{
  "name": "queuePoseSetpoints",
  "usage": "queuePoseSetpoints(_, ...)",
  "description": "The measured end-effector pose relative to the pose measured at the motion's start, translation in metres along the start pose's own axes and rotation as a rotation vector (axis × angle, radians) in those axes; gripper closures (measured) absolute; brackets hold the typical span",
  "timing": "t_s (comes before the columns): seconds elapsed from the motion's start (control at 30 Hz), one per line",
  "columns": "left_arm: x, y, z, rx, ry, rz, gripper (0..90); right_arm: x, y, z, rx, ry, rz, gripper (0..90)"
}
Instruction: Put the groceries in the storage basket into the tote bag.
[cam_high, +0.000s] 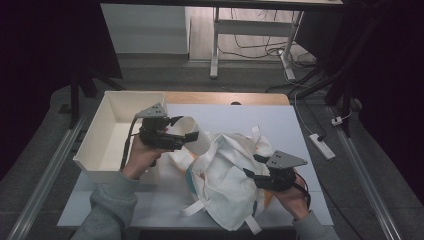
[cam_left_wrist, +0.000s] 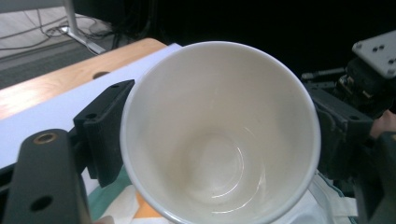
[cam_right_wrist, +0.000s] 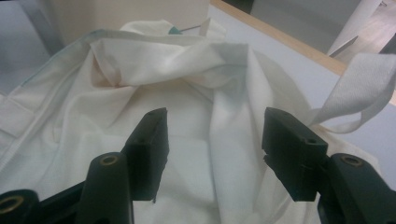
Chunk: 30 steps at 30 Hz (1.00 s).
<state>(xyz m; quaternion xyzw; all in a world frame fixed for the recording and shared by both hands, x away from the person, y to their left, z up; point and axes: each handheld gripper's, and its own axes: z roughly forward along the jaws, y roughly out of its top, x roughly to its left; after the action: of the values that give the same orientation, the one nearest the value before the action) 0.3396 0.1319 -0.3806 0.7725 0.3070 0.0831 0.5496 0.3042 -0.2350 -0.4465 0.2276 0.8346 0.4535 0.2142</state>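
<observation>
Left gripper (cam_high: 186, 134) clamped across white cup (cam_left_wrist: 219, 135), held tipped on its side above cloth bag (cam_high: 227, 175), between bag and white bin (cam_high: 107, 125). Right gripper (cam_right_wrist: 212, 156) released, jaws parted over bag fabric, nothing pinched. Presumably bracing bag for cup transfer.

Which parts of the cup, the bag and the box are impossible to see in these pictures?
- Cup: its outer wall and any handle, left gripper view, hidden by its own rim and the jaws of the left hand-held gripper.
- Cloth bag: its contents, high view, covered by folded fabric.
- White box: its floor near the front wall, high view, hidden by that wall.
</observation>
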Motion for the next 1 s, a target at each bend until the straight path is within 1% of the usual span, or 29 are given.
queuePoseSetpoints(0.07,-0.004,0.000,0.006,0.016,0.001,0.016,19.6,0.001,0.002,-0.001,-0.008,0.006,0.003,41.4)
queuePoseSetpoints(0.23,-0.010,-0.001,0.021,0.043,-0.014,0.031,19.5,0.005,0.005,-0.002,-0.021,0.020,0.000,40.0)
queuePoseSetpoints(0.33,-0.014,-0.002,0.028,0.059,-0.007,0.048,19.5,0.007,0.008,-0.002,-0.027,0.031,-0.008,39.4)
queuePoseSetpoints(0.43,-0.016,-0.002,0.033,0.064,-0.014,0.049,19.5,0.011,0.012,-0.002,-0.030,0.036,-0.018,37.9)
queuePoseSetpoints(0.5,-0.018,-0.002,0.036,0.069,-0.019,0.053,19.5,0.013,0.014,-0.002,-0.042,0.046,-0.015,36.9)
queuePoseSetpoints(0.67,-0.022,-0.003,0.045,0.090,-0.034,0.064,19.5,0.018,0.022,0.000,-0.055,0.054,-0.014,32.4)
queuePoseSetpoints(0.83,-0.026,-0.005,0.055,0.112,-0.049,0.072,19.5,0.025,0.027,0.003,-0.045,0.065,-0.021,26.1)
queuePoseSetpoints(1.0,-0.031,-0.006,0.064,0.134,-0.056,0.089,19.5,0.027,0.031,0.006,-0.035,0.047,-0.023,20.4)
